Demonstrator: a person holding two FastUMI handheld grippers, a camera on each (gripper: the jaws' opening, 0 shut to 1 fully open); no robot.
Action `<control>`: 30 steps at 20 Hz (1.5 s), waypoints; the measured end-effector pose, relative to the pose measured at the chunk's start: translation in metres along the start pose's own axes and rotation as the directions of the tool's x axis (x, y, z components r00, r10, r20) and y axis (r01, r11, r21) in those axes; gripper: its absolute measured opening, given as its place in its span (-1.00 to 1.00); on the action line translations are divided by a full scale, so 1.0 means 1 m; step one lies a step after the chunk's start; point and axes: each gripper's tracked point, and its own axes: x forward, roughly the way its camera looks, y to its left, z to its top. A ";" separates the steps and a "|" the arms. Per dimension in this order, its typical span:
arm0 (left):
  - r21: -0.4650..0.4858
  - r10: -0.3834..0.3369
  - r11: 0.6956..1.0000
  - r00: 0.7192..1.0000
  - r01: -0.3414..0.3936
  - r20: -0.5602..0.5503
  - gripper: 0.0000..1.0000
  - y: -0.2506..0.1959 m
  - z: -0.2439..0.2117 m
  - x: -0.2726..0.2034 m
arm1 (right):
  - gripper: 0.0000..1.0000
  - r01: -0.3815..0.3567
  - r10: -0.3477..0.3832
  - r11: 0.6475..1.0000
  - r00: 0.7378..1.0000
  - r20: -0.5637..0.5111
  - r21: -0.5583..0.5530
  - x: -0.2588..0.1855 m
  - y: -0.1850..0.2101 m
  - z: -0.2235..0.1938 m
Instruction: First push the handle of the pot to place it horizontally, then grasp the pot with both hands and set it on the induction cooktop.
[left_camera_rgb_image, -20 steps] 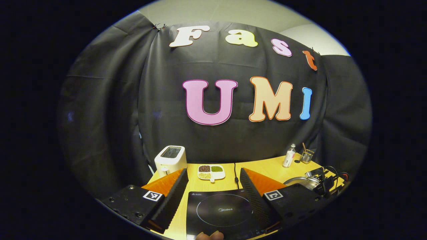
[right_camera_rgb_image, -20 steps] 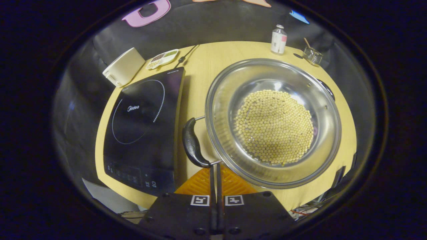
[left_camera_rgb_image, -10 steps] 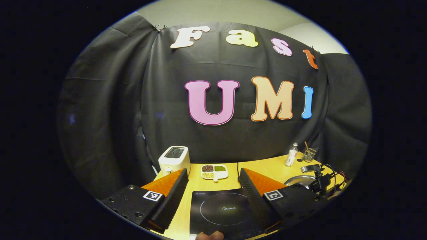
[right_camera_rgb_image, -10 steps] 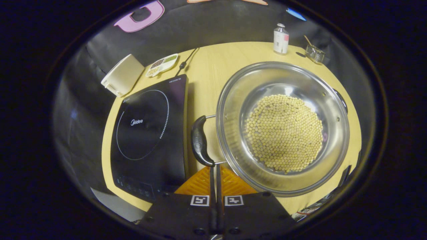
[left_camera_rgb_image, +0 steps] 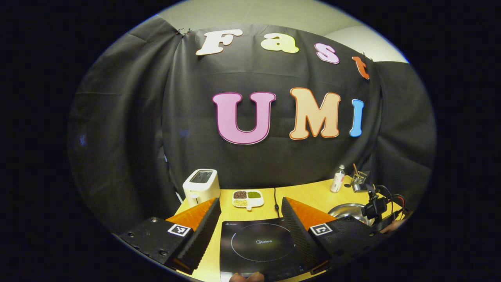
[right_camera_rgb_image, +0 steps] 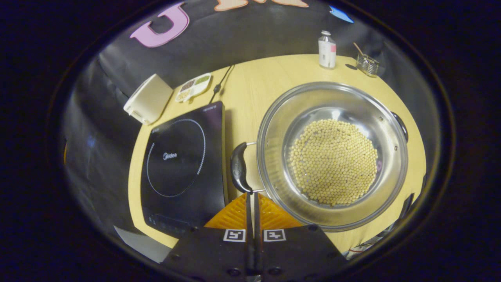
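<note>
On the table a pot of beans is seen just right of the cooktop. Right gripper, pressed together, meets its handle. Left gripper is spread above the cooktop.

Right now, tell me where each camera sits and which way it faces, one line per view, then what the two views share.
Left gripper view: rides on the left gripper, low over the table's near edge, facing level toward the booth wall; its open fingers frame the induction cooktop.
Right gripper view: rides on the right gripper, high above the table, looking steeply down on the pot of beans; its closed fingers point at the black handle.
Shared: cooktop, pot, toaster, divided dish, bottle.
</note>
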 end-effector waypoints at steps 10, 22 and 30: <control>-0.060 -0.130 0.991 0.983 0.123 -0.126 0.90 -0.075 -0.031 0.015 | -0.39 0.117 -0.122 0.992 0.973 0.196 0.036 -0.047 -0.109 0.062; -0.197 -0.179 0.975 0.896 0.105 -0.406 0.87 -0.197 -0.122 0.052 | 0.73 0.194 -0.147 0.968 0.952 0.267 -0.160 -0.043 -0.216 0.130; -0.171 -0.108 0.985 0.821 0.013 -0.561 0.82 -0.227 -0.200 0.078 | 0.73 0.137 -0.101 0.973 0.977 0.190 -0.187 -0.007 -0.269 0.132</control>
